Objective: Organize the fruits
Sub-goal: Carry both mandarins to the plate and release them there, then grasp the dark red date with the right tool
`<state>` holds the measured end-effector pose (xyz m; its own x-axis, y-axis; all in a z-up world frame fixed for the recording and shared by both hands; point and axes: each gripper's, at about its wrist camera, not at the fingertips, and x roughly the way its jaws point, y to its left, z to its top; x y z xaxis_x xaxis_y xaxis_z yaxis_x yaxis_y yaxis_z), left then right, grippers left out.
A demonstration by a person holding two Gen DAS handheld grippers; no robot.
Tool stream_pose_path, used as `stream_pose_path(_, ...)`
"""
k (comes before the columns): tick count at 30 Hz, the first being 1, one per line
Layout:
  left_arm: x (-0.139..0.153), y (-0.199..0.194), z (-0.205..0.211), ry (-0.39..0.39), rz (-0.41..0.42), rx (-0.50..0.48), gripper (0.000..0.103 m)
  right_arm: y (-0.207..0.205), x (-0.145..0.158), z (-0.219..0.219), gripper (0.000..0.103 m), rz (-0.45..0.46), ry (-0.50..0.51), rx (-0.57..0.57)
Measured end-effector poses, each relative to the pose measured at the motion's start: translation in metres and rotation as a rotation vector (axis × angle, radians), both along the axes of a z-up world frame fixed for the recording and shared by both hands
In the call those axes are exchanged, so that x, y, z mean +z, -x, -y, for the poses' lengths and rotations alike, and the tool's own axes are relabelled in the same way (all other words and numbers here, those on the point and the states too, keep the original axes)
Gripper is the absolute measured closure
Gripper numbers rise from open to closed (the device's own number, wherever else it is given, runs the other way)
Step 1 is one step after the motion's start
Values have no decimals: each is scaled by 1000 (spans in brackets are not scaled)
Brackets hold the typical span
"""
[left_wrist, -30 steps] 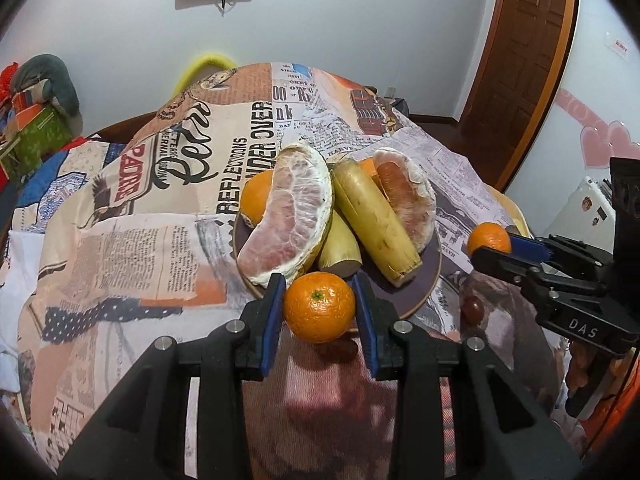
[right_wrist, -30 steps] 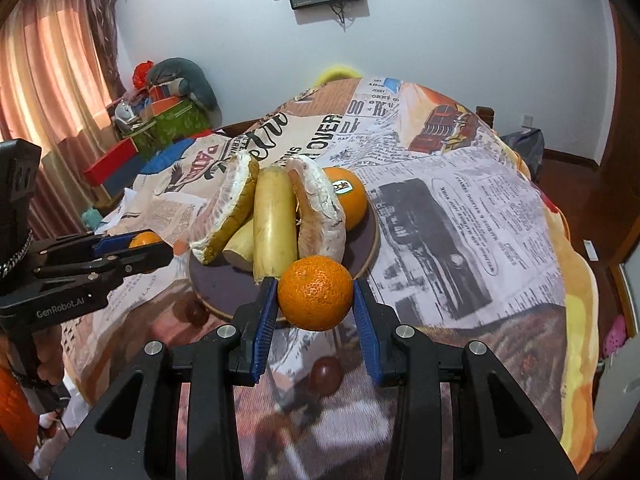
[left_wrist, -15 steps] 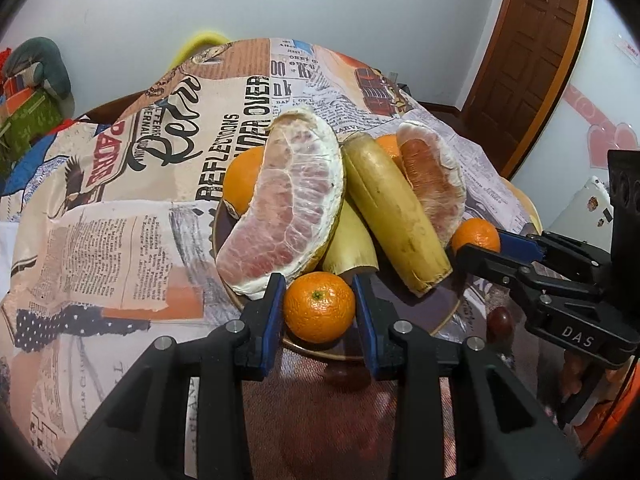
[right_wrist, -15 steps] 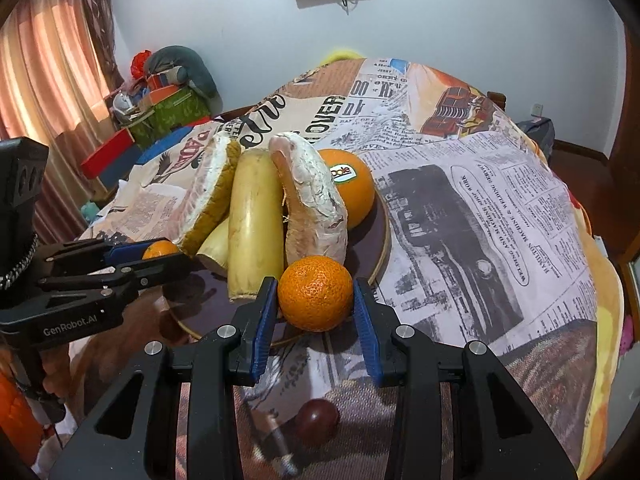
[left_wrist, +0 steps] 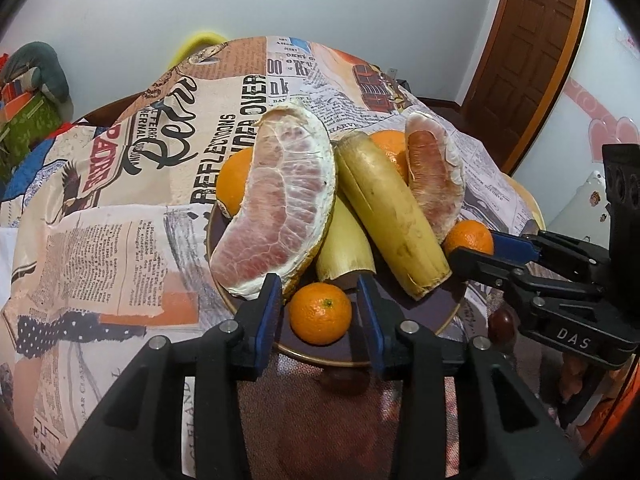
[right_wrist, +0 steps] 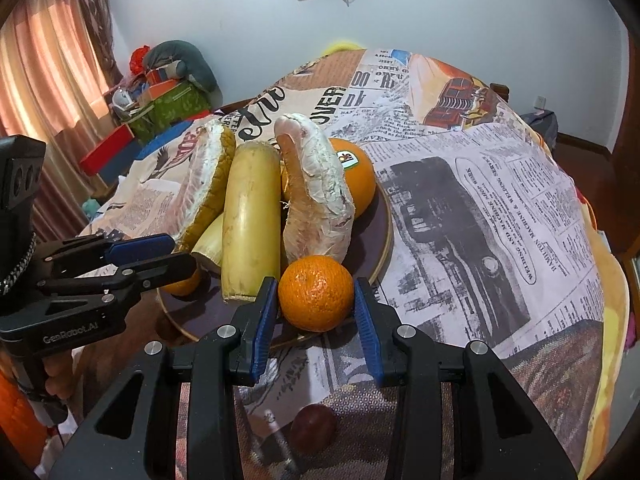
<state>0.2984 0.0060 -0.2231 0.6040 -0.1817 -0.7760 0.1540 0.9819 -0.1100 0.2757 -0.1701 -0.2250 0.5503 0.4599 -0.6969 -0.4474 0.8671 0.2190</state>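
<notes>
A dark round plate [left_wrist: 448,312] holds two peeled pomelo wedges [left_wrist: 280,216], two pale yellow stalk pieces [left_wrist: 388,216] and large oranges behind. My left gripper [left_wrist: 320,316] is open, its pads standing apart from a small tangerine [left_wrist: 320,314] that rests on the plate's front. My right gripper [right_wrist: 316,312] is shut on a second tangerine [right_wrist: 316,292] and holds it at the plate's right front edge [right_wrist: 386,240], beside a pomelo wedge [right_wrist: 316,196]. The left gripper also shows in the right wrist view [right_wrist: 132,264].
A newspaper-print cloth [right_wrist: 480,208] covers the table. Small dark red fruits lie on the cloth near the plate [right_wrist: 314,426] [left_wrist: 500,322]. Boxes and clutter [right_wrist: 160,96] stand beyond the table's left side. A wooden door [left_wrist: 532,60] is at the right.
Both grippers moved forward over the plate. The left gripper's jaws opened and its tangerine now rests on the plate. The right gripper still grips its tangerine.
</notes>
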Motion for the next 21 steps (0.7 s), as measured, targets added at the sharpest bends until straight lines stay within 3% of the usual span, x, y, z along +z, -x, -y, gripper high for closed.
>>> stream_pose_path(5, 7, 5, -2, 2, 7, 4, 64, 2, 4, 5, 68, -23, -15, -5)
stream_pose_path(21, 40, 47, -9, -16, 65, 35, 58, 34, 29, 20, 68, 52, 33, -20)
